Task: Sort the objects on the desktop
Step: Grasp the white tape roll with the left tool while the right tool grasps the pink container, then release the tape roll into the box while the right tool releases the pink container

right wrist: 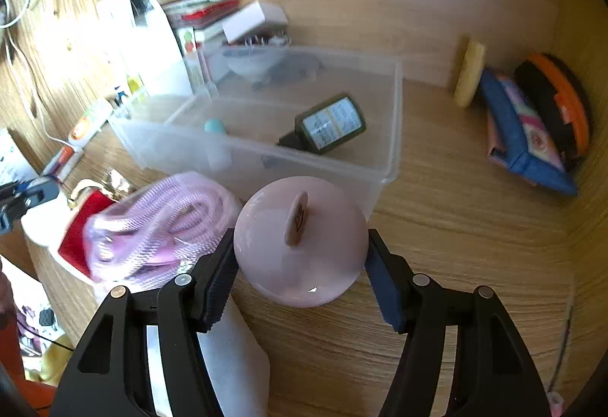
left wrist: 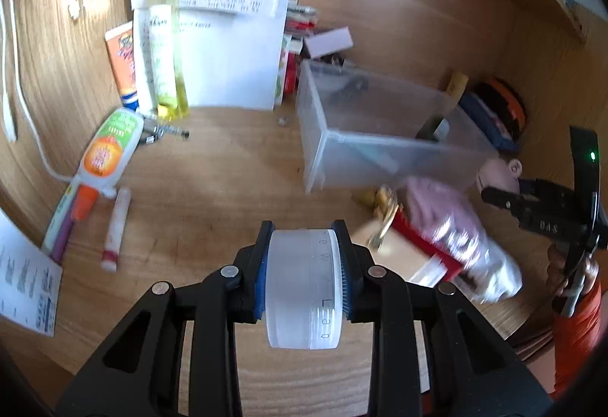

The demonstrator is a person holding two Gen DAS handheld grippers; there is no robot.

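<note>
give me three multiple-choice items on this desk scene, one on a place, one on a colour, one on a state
1. Where is the dark green bottle?
A. in the clear bin
B. on the paper stack
C. in the left claw

2. What colour is the round jar at the right claw?
A. orange
B. pale pink
C. blue

3. What is the left claw doing?
A. open, holding nothing
B. shut on a white jar
C. shut on a pen

Key: 1 A, it lies inside the bin walls; 2 B, its surface is pale pink; 3 B, both pads press the jar's sides.
</note>
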